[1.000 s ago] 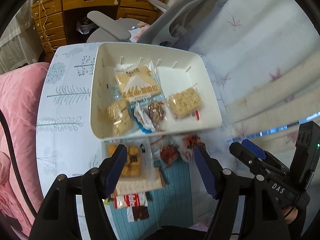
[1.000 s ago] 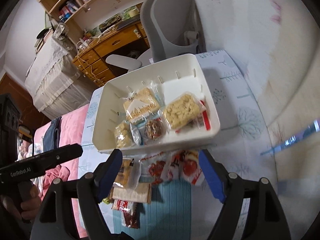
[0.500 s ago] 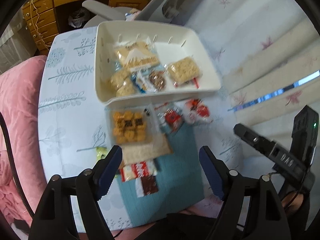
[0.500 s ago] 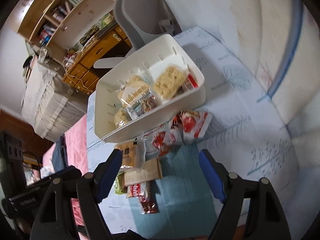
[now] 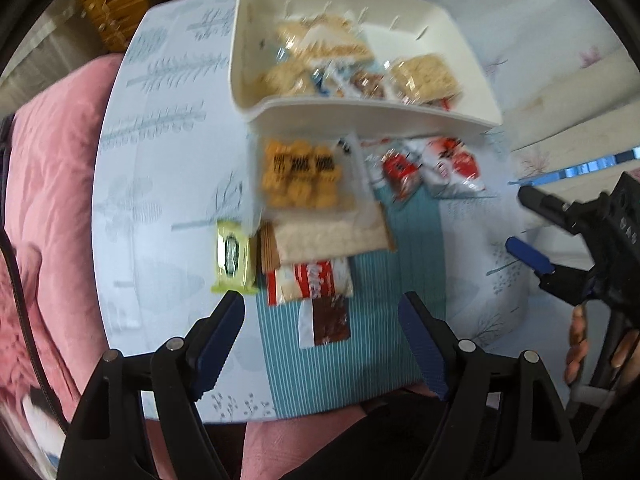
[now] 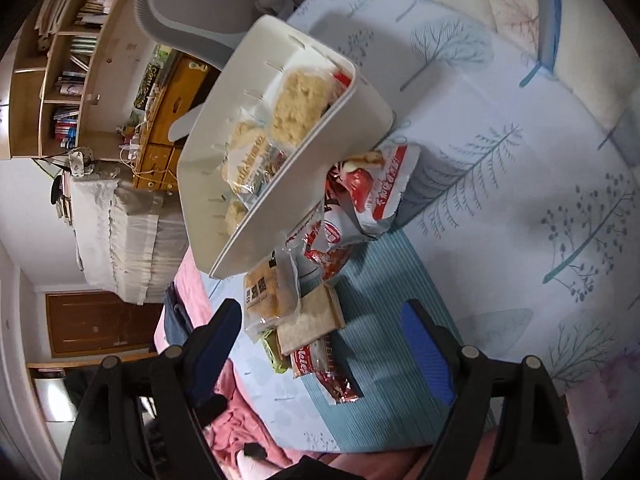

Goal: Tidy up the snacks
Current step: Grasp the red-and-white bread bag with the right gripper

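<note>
A white bin [image 5: 372, 118] [image 6: 304, 184] on the table holds several snack packs. In front of it, loose snacks lie on a teal striped mat [image 5: 360, 344] [image 6: 384, 344]: an orange cracker pack [image 5: 302, 174], a beige wafer pack [image 5: 332, 236], a red-and-white bar [image 5: 310, 282], a brown chocolate pack [image 5: 328, 320], a green pack [image 5: 234, 256] and red-and-white packets [image 5: 432, 168] [image 6: 368, 192]. My left gripper [image 5: 322, 338] is open and empty, just short of the chocolate pack. My right gripper [image 6: 322, 354] is open and empty over the mat; it also shows in the left wrist view [image 5: 532, 232].
The round table [image 5: 160, 200] has a white tree-print cloth. A pink blanket [image 5: 44, 200] lies to its left. A grey office chair [image 6: 192, 4], a wooden desk [image 6: 164, 120] and bookshelves [image 6: 68, 60] stand behind the bin. A pale bedcover [image 6: 560, 120] is on the right.
Both grippers have pulled back toward the near edge of the table and tilted. The snacks and bin have not moved. Both grippers stay open.
</note>
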A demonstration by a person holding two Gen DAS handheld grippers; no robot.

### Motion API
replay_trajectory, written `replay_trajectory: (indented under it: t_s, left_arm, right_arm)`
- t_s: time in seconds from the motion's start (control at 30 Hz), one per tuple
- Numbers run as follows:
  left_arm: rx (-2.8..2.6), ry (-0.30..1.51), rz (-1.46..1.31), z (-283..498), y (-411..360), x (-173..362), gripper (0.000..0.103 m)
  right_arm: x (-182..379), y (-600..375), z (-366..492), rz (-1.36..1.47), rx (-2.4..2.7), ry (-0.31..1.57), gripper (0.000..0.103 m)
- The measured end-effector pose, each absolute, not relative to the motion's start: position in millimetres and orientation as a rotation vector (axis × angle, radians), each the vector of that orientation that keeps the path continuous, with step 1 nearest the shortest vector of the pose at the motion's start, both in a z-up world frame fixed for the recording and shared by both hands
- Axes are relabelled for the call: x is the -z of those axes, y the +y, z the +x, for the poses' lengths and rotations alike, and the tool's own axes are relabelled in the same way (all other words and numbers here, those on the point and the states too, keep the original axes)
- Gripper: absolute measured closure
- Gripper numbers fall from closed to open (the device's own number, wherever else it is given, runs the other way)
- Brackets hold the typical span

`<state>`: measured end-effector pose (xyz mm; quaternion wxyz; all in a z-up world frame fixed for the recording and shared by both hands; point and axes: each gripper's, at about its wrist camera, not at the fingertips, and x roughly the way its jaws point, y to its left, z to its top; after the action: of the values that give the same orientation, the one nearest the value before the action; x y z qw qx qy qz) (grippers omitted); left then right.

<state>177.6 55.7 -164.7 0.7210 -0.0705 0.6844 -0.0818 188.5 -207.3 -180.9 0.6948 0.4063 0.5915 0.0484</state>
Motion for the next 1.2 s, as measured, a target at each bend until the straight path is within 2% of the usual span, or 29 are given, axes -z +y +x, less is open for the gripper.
replay_trajectory:
  t_s: [0.4,0.8,1.2]
  left_arm:
    - [0.008,1.601,-0.207,150,34,204,0.025]
    - [-0.168,1.68,-0.273,132,22,257,0.025]
    - [-0.228,1.674,-0.301,133,29,289,0.026]
  right_arm:
    - [219,-228,220,0.969,-0.153,1.487,0.021]
    - [250,-246,250,0.984,-0.138,1.577,0.021]
    - [283,-242,272,1.082,-0.181,1.628,0.021]
